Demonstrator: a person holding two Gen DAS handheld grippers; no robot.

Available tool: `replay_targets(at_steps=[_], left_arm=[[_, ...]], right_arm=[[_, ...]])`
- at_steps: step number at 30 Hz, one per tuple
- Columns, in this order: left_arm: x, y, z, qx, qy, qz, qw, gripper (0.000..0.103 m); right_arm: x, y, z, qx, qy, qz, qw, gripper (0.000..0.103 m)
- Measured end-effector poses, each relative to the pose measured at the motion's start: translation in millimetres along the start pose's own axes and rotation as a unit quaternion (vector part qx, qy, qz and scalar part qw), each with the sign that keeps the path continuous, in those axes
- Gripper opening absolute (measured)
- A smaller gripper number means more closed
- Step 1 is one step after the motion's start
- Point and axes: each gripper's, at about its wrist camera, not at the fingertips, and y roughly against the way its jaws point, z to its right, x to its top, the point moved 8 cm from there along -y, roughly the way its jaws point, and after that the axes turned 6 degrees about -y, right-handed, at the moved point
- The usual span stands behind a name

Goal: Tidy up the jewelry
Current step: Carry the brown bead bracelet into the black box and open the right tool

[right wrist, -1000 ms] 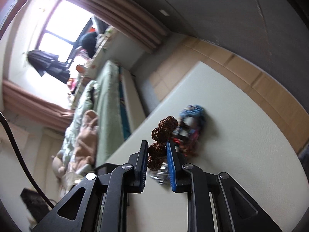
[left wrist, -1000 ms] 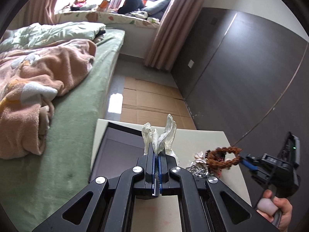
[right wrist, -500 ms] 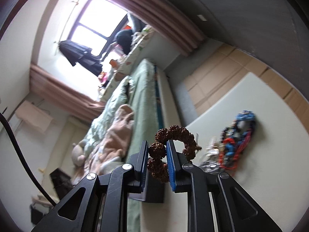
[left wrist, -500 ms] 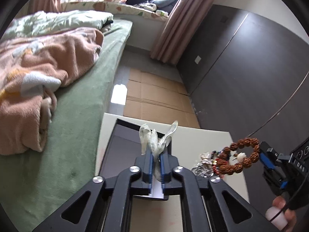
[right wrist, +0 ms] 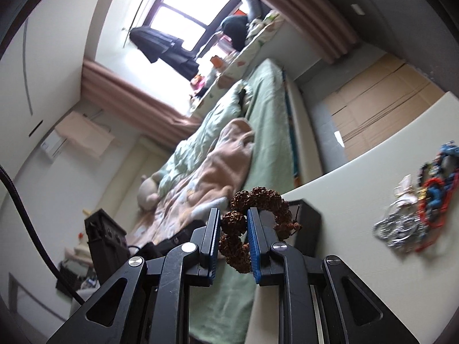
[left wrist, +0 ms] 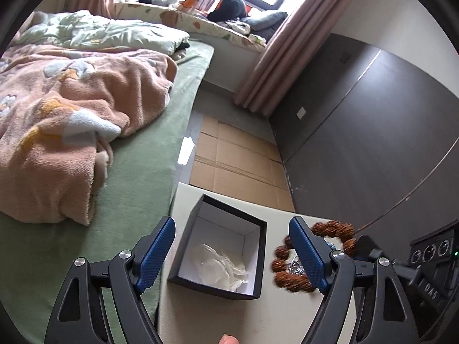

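A black box with a white inside stands open on the pale table. A clear plastic bag lies in it. My left gripper is open and empty above the box. My right gripper is shut on a brown beaded bracelet and holds it in the air beside the box. The bracelet also shows in the left wrist view, just right of the box, partly behind my left finger.
A heap of bracelets and silver chains lies on the table to the right. A bed with a green sheet and a pink blanket runs along the table's left. Dark wall panels stand on the right.
My left gripper opened and let the plastic bag drop into the box. My right gripper carried the brown bracelet left, away from the heap, to beside the box.
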Motion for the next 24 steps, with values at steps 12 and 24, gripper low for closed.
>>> replay_targets(at_steps=[12, 24], left_arm=[[4.3, 4.6, -8.2, -0.006, 0.022, 0.004, 0.9997, 0.082], [2.8, 5.4, -4.3, -0.004, 0.014, 0.006, 0.9999, 0.082]], right_arm=[[-19.8, -43.2, 6.3, -0.067, 0.034, -0.036, 0.997, 0.02], [-22.4, -37.5, 24.7, -0.095, 0.019, -0.054, 0.994, 0.053]])
